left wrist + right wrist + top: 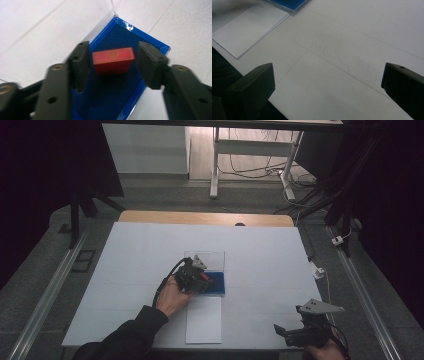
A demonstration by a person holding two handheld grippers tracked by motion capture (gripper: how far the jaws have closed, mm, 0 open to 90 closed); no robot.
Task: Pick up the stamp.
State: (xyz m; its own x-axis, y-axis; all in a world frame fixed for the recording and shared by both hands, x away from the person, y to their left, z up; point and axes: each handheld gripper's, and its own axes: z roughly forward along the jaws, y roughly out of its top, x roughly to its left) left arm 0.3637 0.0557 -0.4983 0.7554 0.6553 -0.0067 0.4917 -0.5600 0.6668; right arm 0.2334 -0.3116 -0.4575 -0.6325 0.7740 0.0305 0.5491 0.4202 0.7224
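Note:
A small red block [113, 61] with a gold mark on top lies in a shallow blue-lined tray [155, 45] at the table's middle [217, 284]. My left gripper [113, 50] reaches down into the tray, one jaw on each side of the block. A thin strip of blue still shows between the block and the right pad [147, 62], so the pads flank it without pressing. From above, the left gripper [197, 277] covers the tray's left part. My right gripper [300, 332] stands open over bare table near the front right edge [328, 75], holding nothing.
A clear upright panel [210, 257] rises behind the tray. A flat white sheet [203, 320] lies in front of it, reaching the table's front edge, and shows again in the right gripper view [249, 32]. White table [260, 250] with a wooden strip at the back.

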